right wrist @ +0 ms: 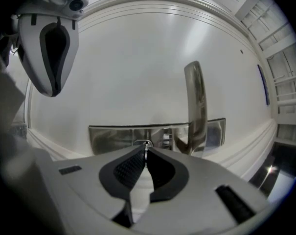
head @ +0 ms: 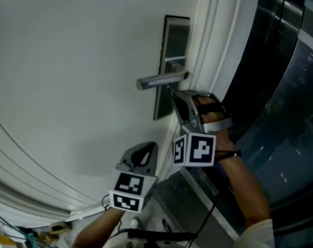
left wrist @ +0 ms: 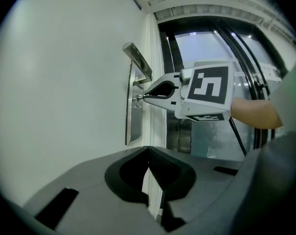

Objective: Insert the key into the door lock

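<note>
1. The white door [head: 68,61] fills most of the head view. Curved mouldings sweep across its lower left, and its top and far side are cut off.
2. Dark glass panels [head: 280,87] stand to the right of the door. They are shiny, and what lies behind them is hard to make out.
3. The white door frame [head: 213,25] runs in stepped mouldings between the door and the glass.
4. A strip of dark floor [head: 197,200] shows at the bottom. The cables and clutter in the lower left corner are too dim and too cropped to tell apart.
5. The person's right forearm [head: 247,190] reaches up from the lower right, with the hand wrapped around one tool. The other arm barely shows at the bottom edge.
6. The right tool [head: 171,92] has its tips up against the lock plate [head: 176,37], just under the lever handle [head: 161,79]. Its jaws are clamped on the key.
7. The left tool [head: 151,146] hangs lower down, near the door's edge and apart from the plate. Its jaw tips are pressed together with nothing between them.
8. The lock plate is a tall strip of brushed metal. In the head view the right tool hides its lower middle.
9. The lever handle sticks out level, pointing away from the frame.
10. Only a sliver of the key [left wrist: 137,98] shows past the jaw tips, where it meets the plate. The tips cover the keyhole, so I cannot tell whether the key has gone in.
</note>
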{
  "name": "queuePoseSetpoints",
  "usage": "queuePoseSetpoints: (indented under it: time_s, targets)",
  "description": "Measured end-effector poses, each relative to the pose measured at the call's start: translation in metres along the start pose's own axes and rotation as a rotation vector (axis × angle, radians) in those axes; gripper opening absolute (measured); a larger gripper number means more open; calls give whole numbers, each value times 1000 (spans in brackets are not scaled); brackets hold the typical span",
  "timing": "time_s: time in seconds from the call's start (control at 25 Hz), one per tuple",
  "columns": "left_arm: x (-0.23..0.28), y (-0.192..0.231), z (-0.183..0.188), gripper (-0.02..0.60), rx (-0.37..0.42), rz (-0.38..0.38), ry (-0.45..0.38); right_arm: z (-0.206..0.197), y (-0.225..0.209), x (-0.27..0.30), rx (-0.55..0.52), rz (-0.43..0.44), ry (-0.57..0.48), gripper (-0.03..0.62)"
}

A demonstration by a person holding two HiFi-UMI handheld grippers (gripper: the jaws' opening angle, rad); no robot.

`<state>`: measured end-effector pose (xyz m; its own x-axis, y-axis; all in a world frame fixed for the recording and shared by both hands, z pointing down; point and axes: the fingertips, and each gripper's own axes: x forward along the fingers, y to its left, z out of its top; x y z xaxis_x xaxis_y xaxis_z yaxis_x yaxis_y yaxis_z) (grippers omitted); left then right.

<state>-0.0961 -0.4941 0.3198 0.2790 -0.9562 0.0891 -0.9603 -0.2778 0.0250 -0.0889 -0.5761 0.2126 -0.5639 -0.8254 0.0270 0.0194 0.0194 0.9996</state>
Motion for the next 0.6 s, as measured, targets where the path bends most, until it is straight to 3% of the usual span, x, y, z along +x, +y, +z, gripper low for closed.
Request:
queuePoseSetpoints:
  time_s: [0.6]
  targets:
    - [0,0,-3,9,-7,-7,4,2,2,15,-17,-37,9,25]
